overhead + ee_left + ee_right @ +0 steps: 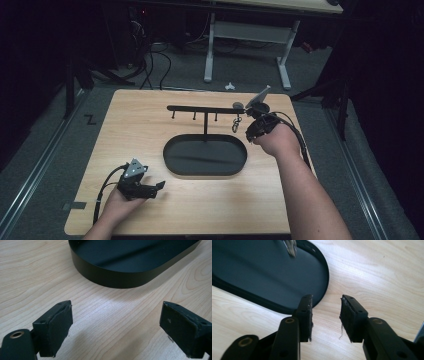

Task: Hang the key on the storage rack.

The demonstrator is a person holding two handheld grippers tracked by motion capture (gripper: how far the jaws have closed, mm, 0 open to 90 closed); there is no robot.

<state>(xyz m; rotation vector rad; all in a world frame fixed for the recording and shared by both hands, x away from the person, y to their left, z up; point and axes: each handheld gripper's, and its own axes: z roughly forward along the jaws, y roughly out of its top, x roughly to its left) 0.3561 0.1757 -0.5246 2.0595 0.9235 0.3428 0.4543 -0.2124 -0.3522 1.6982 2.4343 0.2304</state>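
Beside the stand's (205,111) right end hung a small metal keychain (236,123) — light, stiff, apt to swing. Best taken by its clasp; the right hand-held gripper (250,134) stood near it, jaws apart and empty — the left hand-held gripper (159,187) gaped empty too.

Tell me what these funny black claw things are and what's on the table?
A person sits at a wooden table and holds a squeeze tool in each hand. The left gripper rests near the table's front edge, and its jaws are wide open with nothing between them. The right gripper is up beside a black stand with little hooks. A small metal keyring hangs from the stand. Below it is a black oval tray.

The big picture comes from a camera above. The other two come from cameras on the tools, looking along their jaws. The right gripper's jaws are apart and hold nothing.
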